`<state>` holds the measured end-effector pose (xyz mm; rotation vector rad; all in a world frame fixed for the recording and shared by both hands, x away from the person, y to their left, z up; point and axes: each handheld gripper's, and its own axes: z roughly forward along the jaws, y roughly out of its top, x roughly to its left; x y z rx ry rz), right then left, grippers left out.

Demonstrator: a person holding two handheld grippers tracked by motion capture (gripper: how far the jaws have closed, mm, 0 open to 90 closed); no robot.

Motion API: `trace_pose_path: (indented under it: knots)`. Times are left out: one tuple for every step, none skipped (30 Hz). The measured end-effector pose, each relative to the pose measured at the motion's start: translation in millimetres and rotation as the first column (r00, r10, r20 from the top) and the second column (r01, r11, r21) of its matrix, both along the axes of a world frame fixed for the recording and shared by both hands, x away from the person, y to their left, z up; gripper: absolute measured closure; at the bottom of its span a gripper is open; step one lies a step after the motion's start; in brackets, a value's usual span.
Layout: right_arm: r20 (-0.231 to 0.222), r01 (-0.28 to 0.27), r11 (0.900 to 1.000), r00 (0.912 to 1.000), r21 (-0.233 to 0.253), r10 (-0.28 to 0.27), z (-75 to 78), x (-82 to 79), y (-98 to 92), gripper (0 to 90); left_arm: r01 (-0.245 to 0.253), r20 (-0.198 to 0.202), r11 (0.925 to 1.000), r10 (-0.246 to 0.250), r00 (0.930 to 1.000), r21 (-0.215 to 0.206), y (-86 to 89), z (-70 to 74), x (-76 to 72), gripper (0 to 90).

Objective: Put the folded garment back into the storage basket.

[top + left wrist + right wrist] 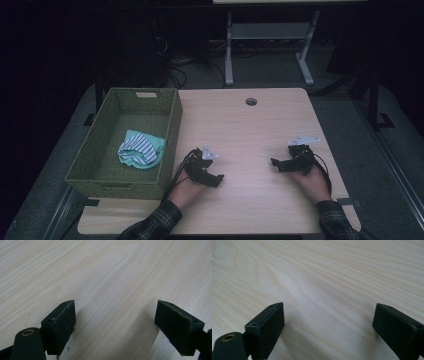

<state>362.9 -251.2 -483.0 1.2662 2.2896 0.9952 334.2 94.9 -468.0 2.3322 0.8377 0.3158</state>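
A green woven basket (105, 172) stands at the table's left edge, and inside it lies a crumpled cloth (140, 148), mint green with dark and white stripes. My left gripper (216, 179) rests on the wooden table just right of the basket, pointing right. In the left gripper view its jaws stand wide apart over bare wood, left gripper (115, 315) open and holding nothing. My right gripper (276, 163) rests near the table's right side, pointing left. The right gripper (328, 320) is also open, with only table grain between its fingers.
The light wooden table (250, 135) has a round cable hole (251, 101) near its far edge. Behind it stand a white desk frame (270, 45) and cables on the dark floor. Plaid sleeves (150, 225) enter from the bottom.
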Motion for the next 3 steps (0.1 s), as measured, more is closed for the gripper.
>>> trace_pose_path:
  knots:
    - [0.000, 0.000, 1.000, 1.0000, 0.001, 0.000, 0.0, 0.0, 0.0, 9.9, 0.003, 0.001, 1.0000, -0.003, 1.0000, 0.002, 0.4, 0.0, 0.0, 16.3]
    - [0.000, 0.000, 1.000, 1.0000, 0.000, 0.000, 0.0, 0.0, 0.0, 9.9, 0.004, 0.001, 1.0000, -0.004, 1.0000, 0.000, 0.6, -0.2, -0.1, 16.1]
    - [0.000, 0.000, 1.000, 1.0000, 0.000, 0.000, 0.0, 0.0, 0.0, 9.9, 0.004, 0.002, 1.0000, -0.004, 1.0000, -0.003, 0.9, -0.5, -0.1, 15.9]
